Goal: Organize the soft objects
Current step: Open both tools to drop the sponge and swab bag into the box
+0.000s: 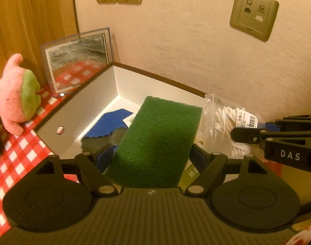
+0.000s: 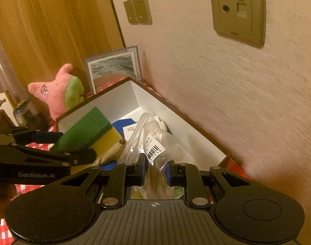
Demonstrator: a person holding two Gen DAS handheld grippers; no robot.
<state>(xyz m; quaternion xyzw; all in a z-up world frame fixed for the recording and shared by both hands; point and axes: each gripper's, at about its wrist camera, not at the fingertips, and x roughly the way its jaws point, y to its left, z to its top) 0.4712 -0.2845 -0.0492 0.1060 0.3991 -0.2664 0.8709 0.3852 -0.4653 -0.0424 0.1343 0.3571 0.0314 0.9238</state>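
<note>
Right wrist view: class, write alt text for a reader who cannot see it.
The right gripper is shut on a clear plastic bag of cotton swabs above a white open box. Beside it, the left gripper holds a green and yellow sponge. A pink plush toy sits behind the box.

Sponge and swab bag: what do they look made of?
Sponge, in the left gripper: coarse green scouring fibre over smooth yellow foam, apparently. Swab bag, in the right gripper: thin clear glossy plastic, creased, with a paper barcode label.
</note>
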